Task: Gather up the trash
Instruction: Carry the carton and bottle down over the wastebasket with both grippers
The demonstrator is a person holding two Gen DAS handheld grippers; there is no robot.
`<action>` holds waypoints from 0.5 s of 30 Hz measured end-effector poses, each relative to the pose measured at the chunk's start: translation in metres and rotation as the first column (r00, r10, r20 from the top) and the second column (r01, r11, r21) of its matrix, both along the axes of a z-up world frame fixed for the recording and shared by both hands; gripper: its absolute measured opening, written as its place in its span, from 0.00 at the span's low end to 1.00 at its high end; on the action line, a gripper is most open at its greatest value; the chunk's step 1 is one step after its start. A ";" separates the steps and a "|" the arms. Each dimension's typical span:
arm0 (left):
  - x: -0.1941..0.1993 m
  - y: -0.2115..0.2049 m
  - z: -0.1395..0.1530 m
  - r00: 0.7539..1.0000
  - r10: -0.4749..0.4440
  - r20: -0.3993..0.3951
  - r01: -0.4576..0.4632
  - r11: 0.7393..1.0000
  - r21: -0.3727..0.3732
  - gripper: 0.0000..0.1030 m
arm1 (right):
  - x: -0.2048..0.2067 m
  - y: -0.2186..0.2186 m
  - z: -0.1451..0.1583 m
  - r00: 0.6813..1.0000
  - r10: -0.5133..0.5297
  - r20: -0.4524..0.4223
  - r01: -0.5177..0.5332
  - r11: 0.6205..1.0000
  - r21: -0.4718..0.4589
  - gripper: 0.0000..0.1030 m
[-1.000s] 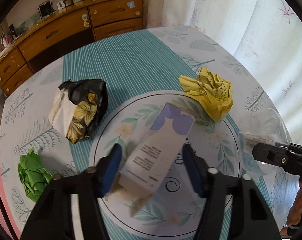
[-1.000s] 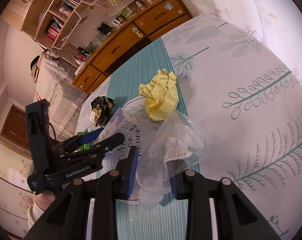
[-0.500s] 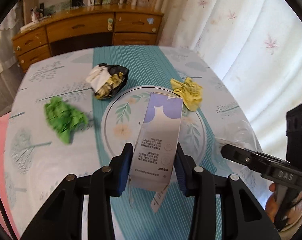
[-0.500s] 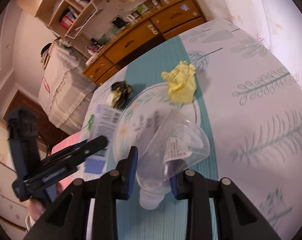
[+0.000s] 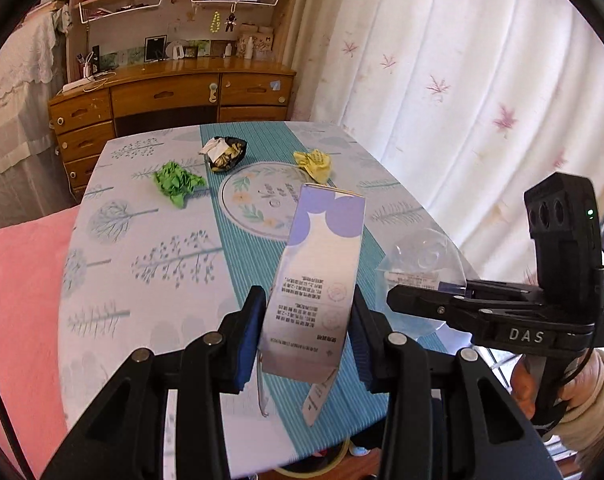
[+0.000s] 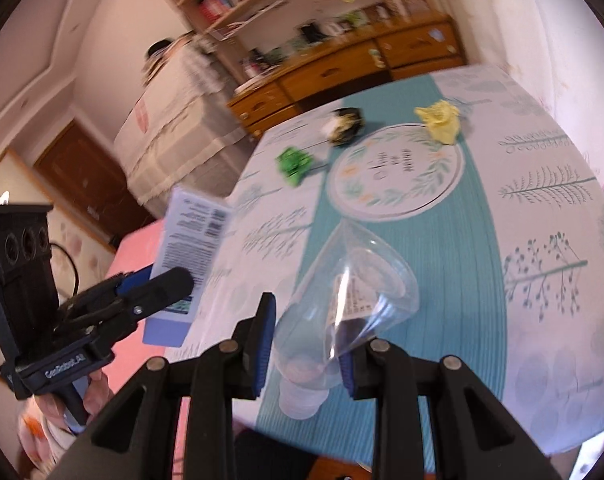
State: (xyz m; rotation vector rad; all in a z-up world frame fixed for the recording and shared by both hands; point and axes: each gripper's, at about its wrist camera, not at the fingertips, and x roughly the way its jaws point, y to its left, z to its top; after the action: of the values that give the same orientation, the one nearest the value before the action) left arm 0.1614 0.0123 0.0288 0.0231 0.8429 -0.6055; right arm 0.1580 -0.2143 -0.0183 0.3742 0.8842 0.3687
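Note:
My left gripper [image 5: 305, 336] is shut on a white and purple carton [image 5: 321, 272], held above the table's near edge; the carton also shows in the right wrist view [image 6: 190, 252]. My right gripper [image 6: 305, 340] is shut on a crushed clear plastic bottle [image 6: 341, 292], which shows in the left wrist view [image 5: 421, 264] too. On the table lie a green paper wad [image 5: 178, 182], a black floral wrapper wad [image 5: 226, 152] and a yellow paper wad [image 5: 315, 162].
The round table [image 5: 142, 240] has a teal striped runner and a round floral mat [image 5: 262, 200]. A pink cushion [image 5: 18, 300] is at the left. A wooden dresser [image 5: 174, 100] and curtains [image 5: 461, 80] stand behind.
Both grippers have pulled back and up from the table centre toward its near edge, each carrying its item. The left closed on the carton about a second ago.

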 end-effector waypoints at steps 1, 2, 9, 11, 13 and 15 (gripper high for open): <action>-0.013 0.007 -0.002 1.000 -0.003 0.000 0.003 1.000 -0.002 0.37 | -0.008 0.006 0.002 1.000 0.013 0.007 -0.013 1.000 -0.014 0.27; -0.021 0.010 -0.003 1.000 -0.007 -0.001 0.007 1.000 -0.001 0.37 | -0.019 0.014 0.003 0.999 0.030 0.012 -0.030 0.999 -0.032 0.27; -0.078 0.032 -0.029 0.999 -0.031 -0.028 0.032 0.999 0.028 0.37 | -0.082 0.052 -0.012 0.993 0.118 -0.006 -0.117 0.983 -0.144 0.28; -0.090 0.037 -0.040 0.999 -0.034 -0.043 0.035 0.999 0.034 0.37 | -0.095 0.057 -0.020 0.992 0.127 -0.025 -0.130 0.978 -0.161 0.27; -0.102 0.042 -0.053 0.997 -0.040 -0.067 0.042 0.999 0.033 0.37 | -0.106 0.062 -0.033 0.989 0.140 -0.054 -0.148 0.974 -0.173 0.27; -0.114 0.044 -0.065 0.995 -0.043 -0.085 0.046 0.998 0.032 0.37 | -0.116 0.066 -0.043 0.986 0.151 -0.075 -0.163 0.967 -0.194 0.27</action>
State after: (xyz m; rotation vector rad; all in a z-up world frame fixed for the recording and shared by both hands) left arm 0.0478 0.0566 -0.0358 0.0476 0.9367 -0.6378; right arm 0.0415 -0.1481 -0.0608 0.1303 1.0027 0.4123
